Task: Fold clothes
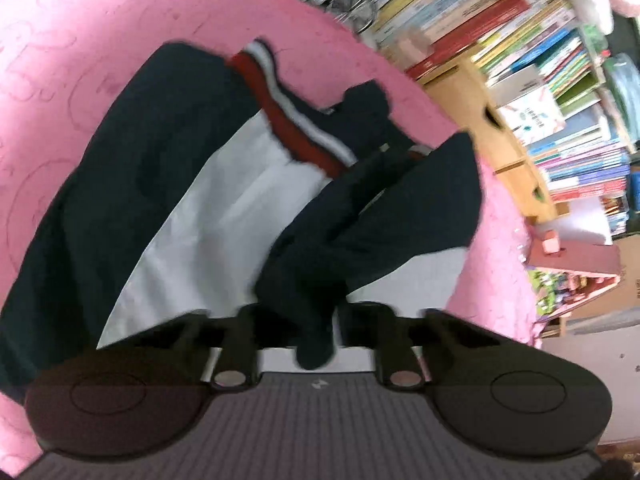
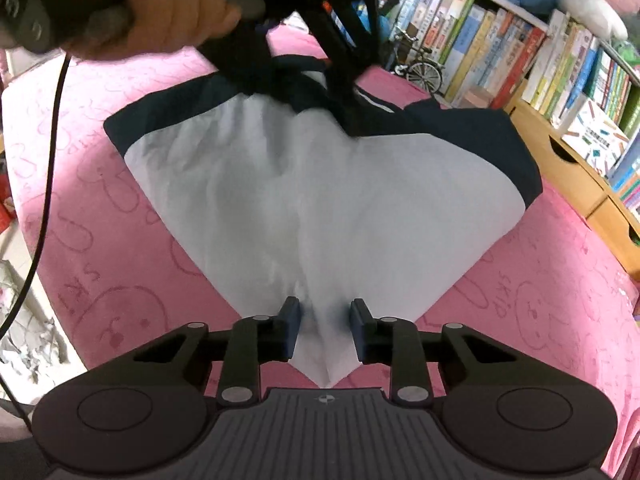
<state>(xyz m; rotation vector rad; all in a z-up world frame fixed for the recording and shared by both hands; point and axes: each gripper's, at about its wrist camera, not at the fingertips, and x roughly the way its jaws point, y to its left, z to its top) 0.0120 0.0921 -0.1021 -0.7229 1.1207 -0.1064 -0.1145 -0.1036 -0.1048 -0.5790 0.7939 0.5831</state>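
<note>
1. The left wrist view rides just behind the left claw (image 1: 316, 336) and looks steeply down along its fingers, tilted sideways, so the bookshelf (image 1: 520, 60) runs slanted at the upper right.
2. It sits very near the navy-and-white jacket (image 1: 224, 184), which fills most of the picture over the pink bed cover (image 1: 80, 40).
3. The right wrist view sits behind the right claw (image 2: 325, 328), facing down and forward from the jacket's pointed white end.
4. It stands farther back, taking in the left hand (image 2: 168, 8) at the top.
5. Both views share the jacket, the pink cover and the bookshelf.
</note>
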